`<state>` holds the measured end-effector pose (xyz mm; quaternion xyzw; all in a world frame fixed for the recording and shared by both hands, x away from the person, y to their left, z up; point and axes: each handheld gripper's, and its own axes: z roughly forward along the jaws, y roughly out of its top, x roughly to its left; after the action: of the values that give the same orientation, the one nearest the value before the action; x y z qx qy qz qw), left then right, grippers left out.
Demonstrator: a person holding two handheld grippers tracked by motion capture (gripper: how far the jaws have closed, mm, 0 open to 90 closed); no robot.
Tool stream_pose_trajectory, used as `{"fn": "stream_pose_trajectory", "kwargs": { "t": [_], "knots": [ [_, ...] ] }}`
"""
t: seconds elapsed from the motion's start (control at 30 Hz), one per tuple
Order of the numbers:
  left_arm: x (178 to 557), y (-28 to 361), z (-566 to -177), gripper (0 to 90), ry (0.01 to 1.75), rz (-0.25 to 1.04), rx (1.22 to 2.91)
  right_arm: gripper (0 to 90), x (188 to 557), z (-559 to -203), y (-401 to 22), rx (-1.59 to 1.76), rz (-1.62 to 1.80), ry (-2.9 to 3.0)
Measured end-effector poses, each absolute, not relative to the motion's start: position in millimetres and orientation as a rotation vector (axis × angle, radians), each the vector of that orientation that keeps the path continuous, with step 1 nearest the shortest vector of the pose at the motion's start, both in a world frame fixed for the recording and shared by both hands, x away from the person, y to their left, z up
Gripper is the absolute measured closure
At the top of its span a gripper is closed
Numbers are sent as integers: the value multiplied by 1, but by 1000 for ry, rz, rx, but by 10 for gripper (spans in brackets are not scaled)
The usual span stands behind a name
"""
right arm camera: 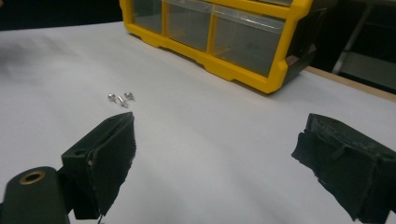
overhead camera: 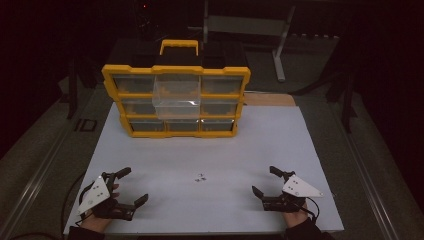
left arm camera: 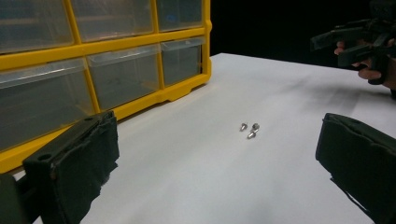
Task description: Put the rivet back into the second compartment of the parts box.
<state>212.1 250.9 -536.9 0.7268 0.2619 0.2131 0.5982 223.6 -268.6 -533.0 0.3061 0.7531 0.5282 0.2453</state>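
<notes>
Both tools [overhead camera: 134,186] [overhead camera: 265,181] agape, screws [overhead camera: 201,177] between, well apart

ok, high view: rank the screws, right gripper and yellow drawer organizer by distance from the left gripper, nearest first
1. screws: table centre, to the right of the left gripper.
2. right gripper: opposite side, near edge.
3. yellow drawer organizer: far end of the table, one clear drawer pulled out.
</notes>
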Motion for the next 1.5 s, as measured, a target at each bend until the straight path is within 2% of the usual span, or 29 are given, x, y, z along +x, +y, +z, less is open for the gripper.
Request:
{"fn": "stream_pose_trajectory", "kwargs": {
  "t": [0.9,1.07,1.5],
  "knots": [
    [215,245,-531,0,599,455,1648,102,224,-532,-263,792,1487,2050],
    [218,246,-520,0,593,454,1632,102,223,-531,-263,792,1490,2046],
    [238,240,-454,0,515,395,1678,102,224,-532,-263,799,1493,2044]
  ]
}}
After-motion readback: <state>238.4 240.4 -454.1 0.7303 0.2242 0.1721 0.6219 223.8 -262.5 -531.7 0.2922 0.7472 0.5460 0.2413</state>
